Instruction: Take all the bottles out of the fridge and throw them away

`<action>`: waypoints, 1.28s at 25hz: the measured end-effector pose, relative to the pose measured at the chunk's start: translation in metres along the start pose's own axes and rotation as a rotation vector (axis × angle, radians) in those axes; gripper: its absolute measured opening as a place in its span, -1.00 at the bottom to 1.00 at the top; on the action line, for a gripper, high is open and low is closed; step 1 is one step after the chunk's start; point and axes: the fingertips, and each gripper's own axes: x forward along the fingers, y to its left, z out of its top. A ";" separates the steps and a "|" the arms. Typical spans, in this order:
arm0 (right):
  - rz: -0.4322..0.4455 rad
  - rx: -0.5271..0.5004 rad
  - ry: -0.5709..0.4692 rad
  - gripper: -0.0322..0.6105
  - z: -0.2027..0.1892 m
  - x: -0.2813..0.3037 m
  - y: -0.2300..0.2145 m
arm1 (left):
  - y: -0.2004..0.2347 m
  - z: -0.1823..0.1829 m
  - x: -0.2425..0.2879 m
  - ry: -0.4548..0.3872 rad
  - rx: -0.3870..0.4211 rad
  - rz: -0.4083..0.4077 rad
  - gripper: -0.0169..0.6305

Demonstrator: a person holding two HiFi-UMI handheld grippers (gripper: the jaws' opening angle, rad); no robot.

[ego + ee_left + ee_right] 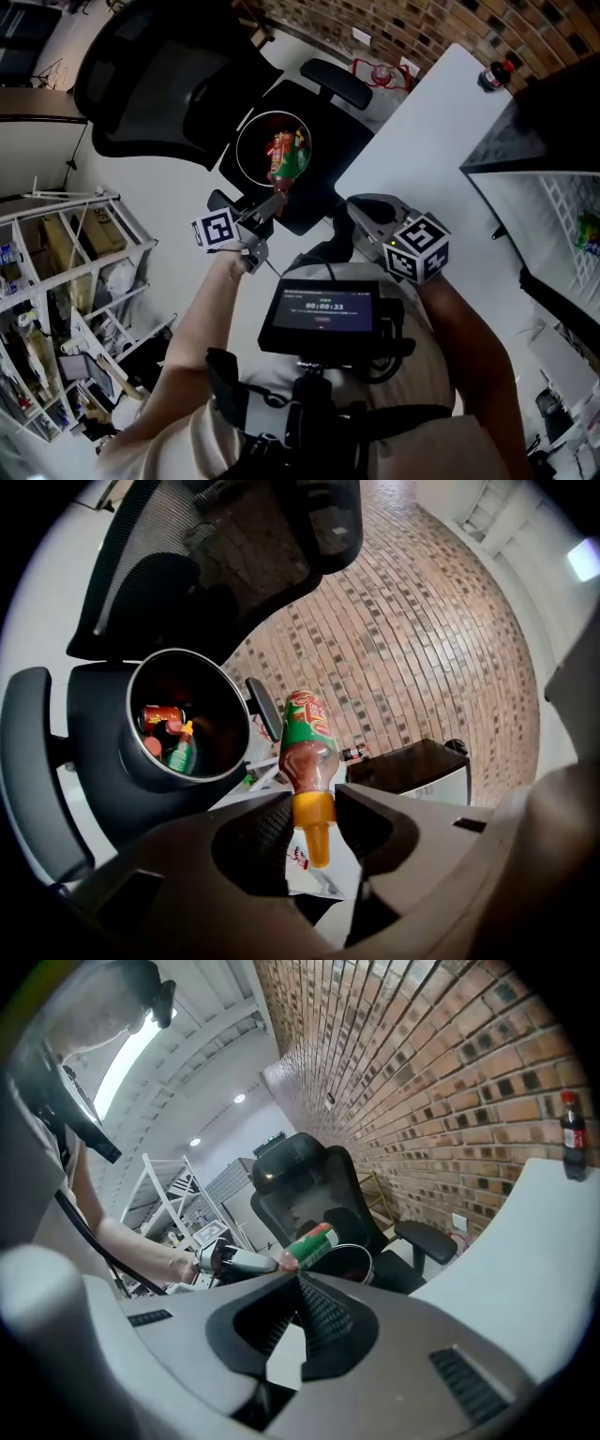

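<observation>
**Head view:** left gripper (pixel 274 200) is clamped on a red sauce bottle with a green label and an orange nozzle cap (pixel 284 157). The bottle sticks out base-first toward the round black bin with a metal rim (pixel 238 141). The bin is parked on the seat of a black office chair (pixel 323 122). Right gripper (pixel 354 208) sits alongside, near the edge of the white table (pixel 431 122), carrying nothing. Black fridge with white wire shelves (pixel 548 202) is at far right. There's something green inside, can't tell if it's a bottle. A small dark cola bottle with a red cap (pixel 494 75) stands on the table's far corner.

**Left gripper view:** the pads (pixel 272 822) pinch only the orange cap, and the rest of the sauce bottle hangs unsupported. Risk: it pivots or slides out if the hand swings. The bin shows left of and below the bottle, with other bottles (pixel 169 733) already inside. Let go here and I'd expect it to hit the seat or the floor.

**Right gripper view:** its jaws are closed together with nothing between them. From this side the sauce bottle looks just short of the bin rim (pixel 361 1252). Second risk: the bin is on a chair seat, so a knock on the rim could tip it or shove the chair.
</observation>
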 end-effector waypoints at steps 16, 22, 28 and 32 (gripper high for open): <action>-0.121 0.098 0.009 -0.89 -0.008 0.002 -0.017 | 0.112 0.080 0.000 0.328 0.119 0.380 -0.51; -0.182 0.137 -0.017 -0.89 -0.010 -0.012 -0.029 | 0.126 0.097 0.024 0.477 0.249 0.493 -0.51; -0.237 0.184 -0.041 -0.89 -0.017 -0.024 -0.038 | 0.125 0.103 0.055 0.698 0.572 0.565 -0.52; -0.263 0.197 -0.043 -0.89 -0.020 -0.030 -0.042 | 0.124 0.098 0.073 0.855 0.925 0.575 -0.53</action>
